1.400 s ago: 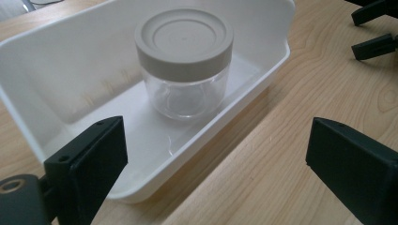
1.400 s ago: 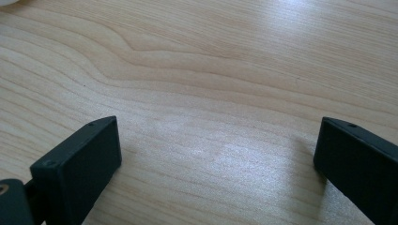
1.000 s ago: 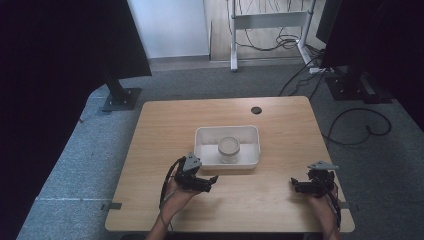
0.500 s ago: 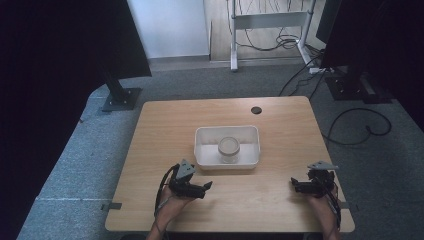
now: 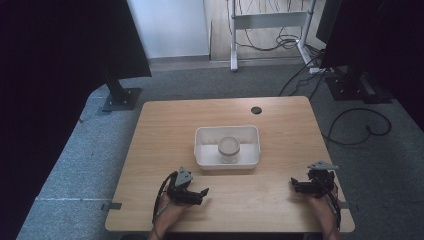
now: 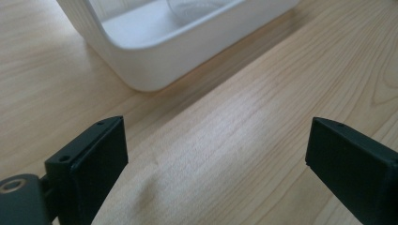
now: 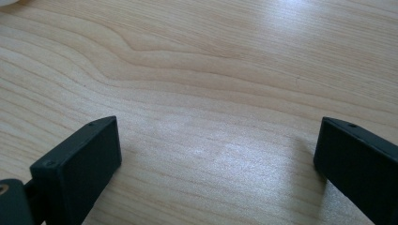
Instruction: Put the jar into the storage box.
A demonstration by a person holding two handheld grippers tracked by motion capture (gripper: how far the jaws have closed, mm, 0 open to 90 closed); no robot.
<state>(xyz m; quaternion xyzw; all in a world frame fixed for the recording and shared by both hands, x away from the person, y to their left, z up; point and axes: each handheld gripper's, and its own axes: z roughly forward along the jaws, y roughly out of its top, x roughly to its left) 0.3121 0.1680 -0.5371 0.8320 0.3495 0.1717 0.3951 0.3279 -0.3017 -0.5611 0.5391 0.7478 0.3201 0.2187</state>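
A white rectangular tray (image 5: 202, 149) sits at the middle of the wooden table (image 5: 165, 125), with a clear glass jar (image 5: 228, 147) standing inside it. My left gripper (image 5: 204, 193) rests low on the table in front of the tray's left corner, open and empty. In the left gripper view the tray's corner (image 6: 155, 61) lies just beyond the wide-spread jaws (image 6: 216, 154). My right gripper (image 5: 294, 184) rests near the front right edge, open over bare wood (image 7: 216, 159), pointing left.
A round cable hole (image 5: 256, 110) is at the table's far edge. Black stands (image 5: 120, 97) and loose cables (image 5: 360, 125) lie on the grey carpet around the table. A hand holds each gripper at the front edge.
My left gripper has drawn back from the tray toward the front edge and slightly left. The right gripper has stayed put.
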